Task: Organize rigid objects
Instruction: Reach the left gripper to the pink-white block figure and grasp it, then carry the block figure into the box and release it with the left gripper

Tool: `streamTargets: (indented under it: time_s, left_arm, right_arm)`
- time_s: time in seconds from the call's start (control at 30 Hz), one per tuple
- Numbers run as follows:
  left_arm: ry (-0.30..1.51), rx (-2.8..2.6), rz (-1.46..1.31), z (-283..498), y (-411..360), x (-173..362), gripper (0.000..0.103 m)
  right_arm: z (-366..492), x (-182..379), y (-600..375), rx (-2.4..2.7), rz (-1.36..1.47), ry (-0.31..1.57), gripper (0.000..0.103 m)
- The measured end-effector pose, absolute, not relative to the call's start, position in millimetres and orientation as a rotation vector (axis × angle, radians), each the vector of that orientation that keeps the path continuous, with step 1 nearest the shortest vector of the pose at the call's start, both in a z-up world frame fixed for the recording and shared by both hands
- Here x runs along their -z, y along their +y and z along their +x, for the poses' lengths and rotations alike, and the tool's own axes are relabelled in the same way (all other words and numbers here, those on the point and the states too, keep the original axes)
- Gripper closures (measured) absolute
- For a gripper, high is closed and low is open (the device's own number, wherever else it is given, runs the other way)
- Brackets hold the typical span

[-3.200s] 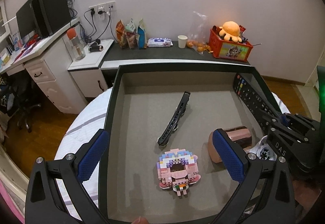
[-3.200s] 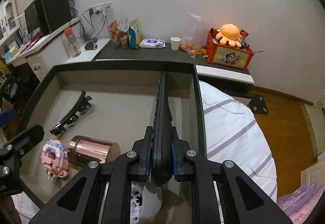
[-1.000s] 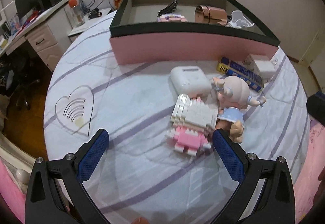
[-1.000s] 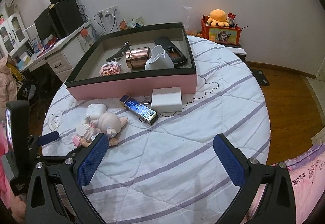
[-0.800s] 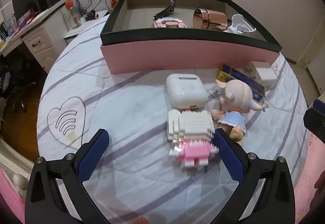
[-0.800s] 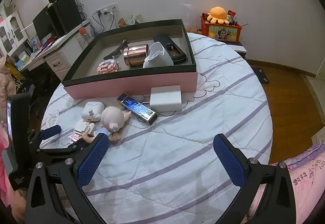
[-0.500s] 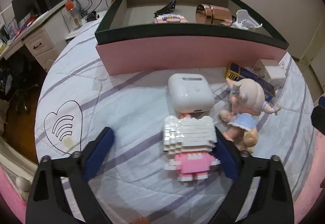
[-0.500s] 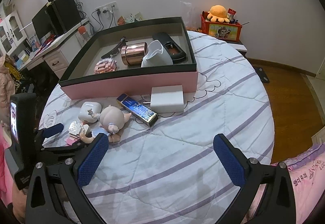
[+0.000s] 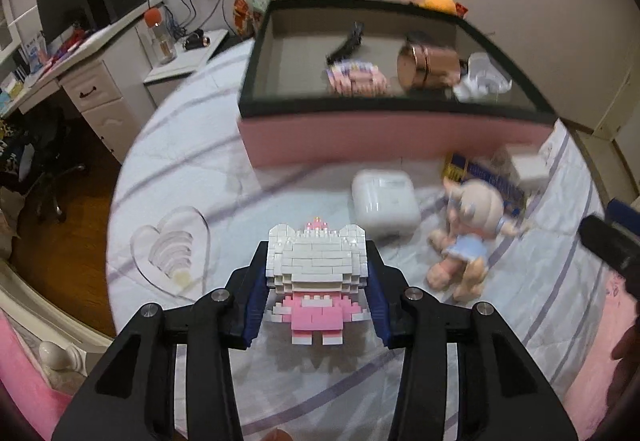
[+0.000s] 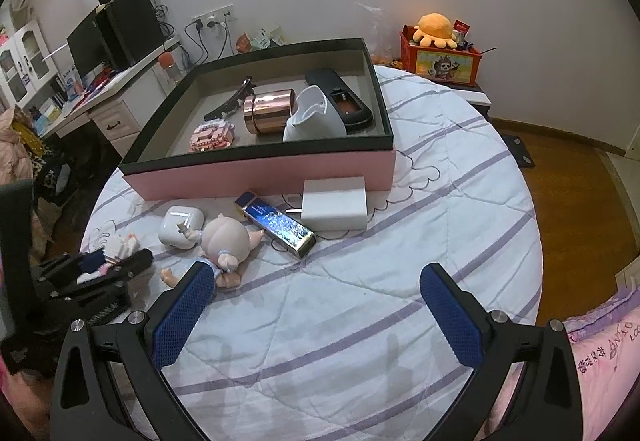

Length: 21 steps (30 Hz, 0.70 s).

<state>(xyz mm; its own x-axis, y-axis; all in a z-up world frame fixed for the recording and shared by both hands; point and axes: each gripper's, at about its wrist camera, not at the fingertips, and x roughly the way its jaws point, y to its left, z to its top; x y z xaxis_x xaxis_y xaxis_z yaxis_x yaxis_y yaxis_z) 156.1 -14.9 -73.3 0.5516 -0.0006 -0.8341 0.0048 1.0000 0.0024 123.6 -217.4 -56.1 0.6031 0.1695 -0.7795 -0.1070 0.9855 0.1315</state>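
Looking first at what is unclear: the left wrist view is smeared by motion, so the things in the pink box point(image 9: 384, 137) appear only as soft shapes, and the blue box point(image 9: 486, 177) behind the doll point(image 9: 468, 233) is half covered by the doll's head. A dark piece of the other tool cuts into this view at 3 o'clock. In the right wrist view the left gripper point(image 10: 108, 265) sits at 9 o'clock, partly cut by the frame edge, and the toy in it shows only as a few white and pink bits.

The white and pink brick figure point(image 9: 316, 273) is in the centre of the left wrist view, directly between the blue pads point(image 9: 256, 301) of the left gripper point(image 9: 316, 289). The jaws are closing, and both pads are pressed against the sides of the figure's white head, so it is clamped. A soft shadow lies on the striped bedcover point(image 9: 192, 169) below its pink feet; I cannot tell if it touches the cover. From the figure, the white earbud case point(image 9: 384, 201) is at 1 o'clock, near but apart, and the doll is at 3 o'clock.

The right gripper point(image 10: 318, 301) has its jaws wide apart with only bedcover between them. From it, the white adapter point(image 10: 334, 203) is at 12 o'clock, just beside the box wall.
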Motion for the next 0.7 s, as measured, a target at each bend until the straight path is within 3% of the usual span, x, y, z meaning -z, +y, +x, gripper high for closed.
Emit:
streamTargets:
  time_s: [0.33, 0.7]
  left_arm:
    - [0.868, -0.003, 0.005, 224, -15, 22, 0.059]
    - [0.933, 0.011, 0.019, 317, -15, 55, 0.059]
  right_arm:
    - [157, 43, -212, -0.184, 0.063, 0.873, 0.000]
    - [214, 37, -206, -0.191, 0.064, 0.858, 0.000]
